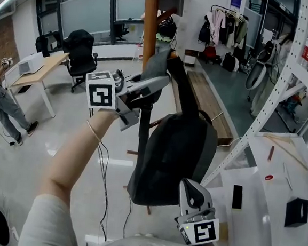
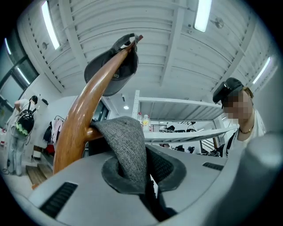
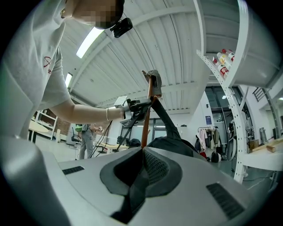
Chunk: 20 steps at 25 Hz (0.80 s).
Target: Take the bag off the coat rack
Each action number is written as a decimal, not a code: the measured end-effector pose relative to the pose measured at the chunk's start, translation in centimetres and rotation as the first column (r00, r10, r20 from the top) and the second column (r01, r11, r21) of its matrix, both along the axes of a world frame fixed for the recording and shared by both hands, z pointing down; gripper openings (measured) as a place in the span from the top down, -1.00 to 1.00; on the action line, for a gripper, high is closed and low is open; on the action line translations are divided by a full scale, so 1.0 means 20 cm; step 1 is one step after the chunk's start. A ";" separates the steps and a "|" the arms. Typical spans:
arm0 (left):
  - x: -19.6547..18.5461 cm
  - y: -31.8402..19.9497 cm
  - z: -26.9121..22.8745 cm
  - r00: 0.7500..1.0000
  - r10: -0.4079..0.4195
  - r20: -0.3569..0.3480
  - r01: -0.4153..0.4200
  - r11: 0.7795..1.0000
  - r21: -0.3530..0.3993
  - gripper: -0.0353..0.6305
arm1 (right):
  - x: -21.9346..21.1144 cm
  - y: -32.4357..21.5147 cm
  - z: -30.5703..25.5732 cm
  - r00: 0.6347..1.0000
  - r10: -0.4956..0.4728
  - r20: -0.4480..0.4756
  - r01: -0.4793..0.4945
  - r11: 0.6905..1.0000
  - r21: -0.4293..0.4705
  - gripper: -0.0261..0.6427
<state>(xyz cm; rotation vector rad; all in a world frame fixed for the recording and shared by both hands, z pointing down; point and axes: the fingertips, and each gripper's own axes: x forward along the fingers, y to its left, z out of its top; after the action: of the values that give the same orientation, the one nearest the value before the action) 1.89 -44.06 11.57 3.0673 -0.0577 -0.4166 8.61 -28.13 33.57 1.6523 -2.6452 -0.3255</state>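
Observation:
A dark grey backpack (image 1: pixel 173 153) hangs by its grey top strap (image 1: pixel 156 64) from the wooden coat rack pole (image 1: pixel 149 28). My left gripper (image 1: pixel 146 89) is raised at the strap and shut on it. In the left gripper view the strap (image 2: pixel 128 150) is pinched between the jaws, looped over a wooden peg (image 2: pixel 84 119). My right gripper (image 1: pixel 191 190) is low, just under the backpack's bottom. Its jaws are shut with nothing between them. From the right gripper view the backpack (image 3: pixel 172 143) and pole (image 3: pixel 147 114) are ahead of the right gripper (image 3: pixel 141 172).
A dark cap (image 2: pixel 115 70) hangs on the rack's upper hook. White metal shelving (image 1: pixel 285 88) and a white table (image 1: pixel 262 177) with small items stand close on the right. An office chair (image 1: pixel 82 54), a desk and a person (image 1: pixel 0 101) are at the left.

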 end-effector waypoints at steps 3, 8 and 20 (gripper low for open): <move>-0.01 0.01 -0.08 0.999 -0.014 -0.033 0.015 0.999 0.032 0.77 | 0.01 0.00 -0.01 1.000 0.001 0.001 -0.001 1.000 0.008 0.86; 0.07 0.05 -0.20 0.999 -0.006 -0.045 0.009 0.997 0.078 0.77 | 0.06 0.01 -0.03 0.999 0.023 0.028 -0.024 0.999 0.022 0.86; 0.34 0.26 -0.31 0.995 0.099 0.024 -0.101 0.983 0.151 0.77 | 0.18 0.00 -0.10 0.994 0.076 0.075 -0.081 0.995 0.062 0.86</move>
<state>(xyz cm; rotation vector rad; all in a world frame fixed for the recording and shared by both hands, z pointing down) 8.63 -38.78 5.43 3.2052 0.1330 -0.4080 12.25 -28.10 31.53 1.8155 -2.6383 -0.3600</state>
